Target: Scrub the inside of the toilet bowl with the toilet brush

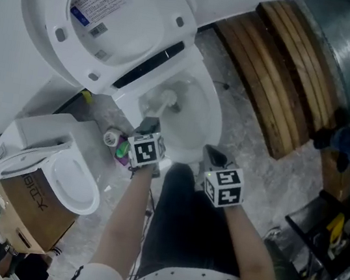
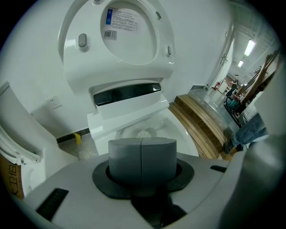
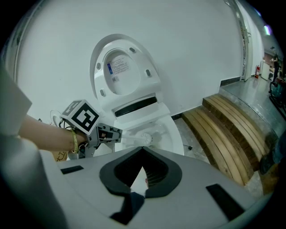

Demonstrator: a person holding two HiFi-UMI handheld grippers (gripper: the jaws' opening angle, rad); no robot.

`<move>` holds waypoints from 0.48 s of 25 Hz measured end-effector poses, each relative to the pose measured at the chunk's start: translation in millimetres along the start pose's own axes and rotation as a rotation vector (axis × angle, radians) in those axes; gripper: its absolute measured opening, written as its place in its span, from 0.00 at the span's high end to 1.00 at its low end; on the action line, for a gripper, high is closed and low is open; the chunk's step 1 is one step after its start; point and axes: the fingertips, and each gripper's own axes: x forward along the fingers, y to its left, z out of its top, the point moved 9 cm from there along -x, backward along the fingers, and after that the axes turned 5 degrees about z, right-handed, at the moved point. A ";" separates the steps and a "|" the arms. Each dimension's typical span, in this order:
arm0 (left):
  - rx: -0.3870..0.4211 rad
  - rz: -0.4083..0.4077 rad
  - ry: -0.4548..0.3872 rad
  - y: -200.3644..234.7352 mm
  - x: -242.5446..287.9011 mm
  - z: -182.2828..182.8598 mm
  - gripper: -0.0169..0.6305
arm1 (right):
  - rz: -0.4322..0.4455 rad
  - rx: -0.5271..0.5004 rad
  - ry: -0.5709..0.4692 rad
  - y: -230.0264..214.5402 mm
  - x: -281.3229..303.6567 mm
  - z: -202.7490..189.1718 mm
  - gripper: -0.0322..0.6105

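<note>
Two tongs hover at the toilet bowl (image 1: 212,119): my left tongs (image 1: 149,126) pinch the toilet brush (image 1: 166,98), its head inside the bowl, and my right tongs (image 1: 214,155) hang spread and empty, so I would press the bristles firmly round the wall.

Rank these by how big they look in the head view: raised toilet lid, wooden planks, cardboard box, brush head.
1. raised toilet lid
2. wooden planks
3. cardboard box, partly covered
4. brush head, clearly smallest

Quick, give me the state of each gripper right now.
Left gripper: shut on the toilet brush, whose head is down in the toilet bowl.
Right gripper: open, holding nothing.
</note>
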 end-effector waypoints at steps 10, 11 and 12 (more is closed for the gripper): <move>0.000 0.000 -0.017 -11.5 -52.7 -1.6 0.74 | -0.020 -0.026 -0.011 6.1 -26.8 8.2 0.94; 0.000 -0.001 -0.020 -12.1 -58.6 -1.7 0.74 | -0.021 -0.030 -0.009 6.9 -28.9 8.7 0.94; -0.003 -0.001 -0.023 -12.8 -64.4 -2.0 0.74 | -0.023 -0.034 -0.008 7.8 -31.0 9.5 0.94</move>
